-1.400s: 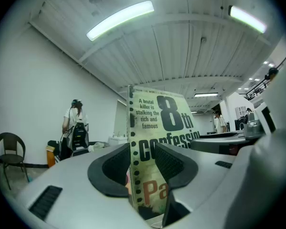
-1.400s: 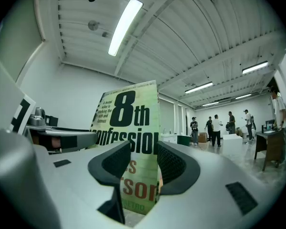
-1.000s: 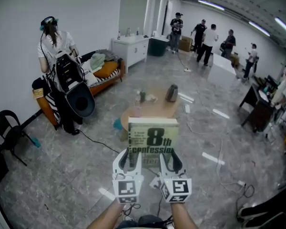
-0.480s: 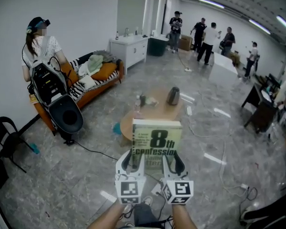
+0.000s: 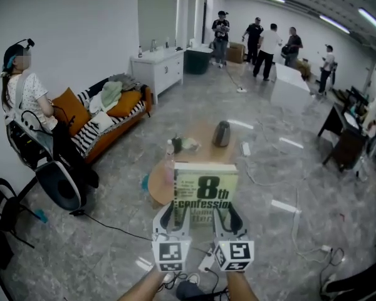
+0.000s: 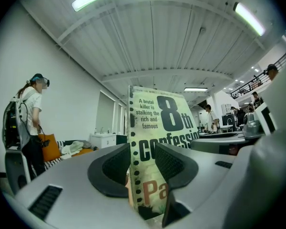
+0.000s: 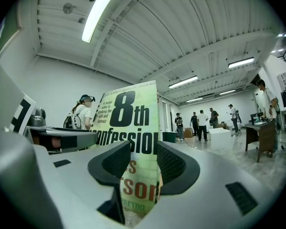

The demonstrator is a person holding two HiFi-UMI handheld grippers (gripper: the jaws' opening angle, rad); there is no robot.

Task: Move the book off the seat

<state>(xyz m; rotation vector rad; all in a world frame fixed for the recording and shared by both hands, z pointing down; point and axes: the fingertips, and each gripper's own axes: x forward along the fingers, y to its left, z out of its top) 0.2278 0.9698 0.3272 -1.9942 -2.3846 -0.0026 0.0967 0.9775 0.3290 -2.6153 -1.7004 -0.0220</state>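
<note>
Book (image 5: pixel 205 192): upright in the air above the floor, cover toward the head camera, in front of the round table (image 5: pixel 155 184), well apart from the sofa (image 5: pixel 122 119).
Left gripper (image 6: pixel 143 162): jaws clamped on the book's lower left edge.
Right gripper (image 7: pixel 144 165): jaws clamped on its lower right edge.
Table: carries a dark jug (image 5: pixel 221 133).
Person (image 5: pixel 25 96): beside the sofa's near end.
</note>
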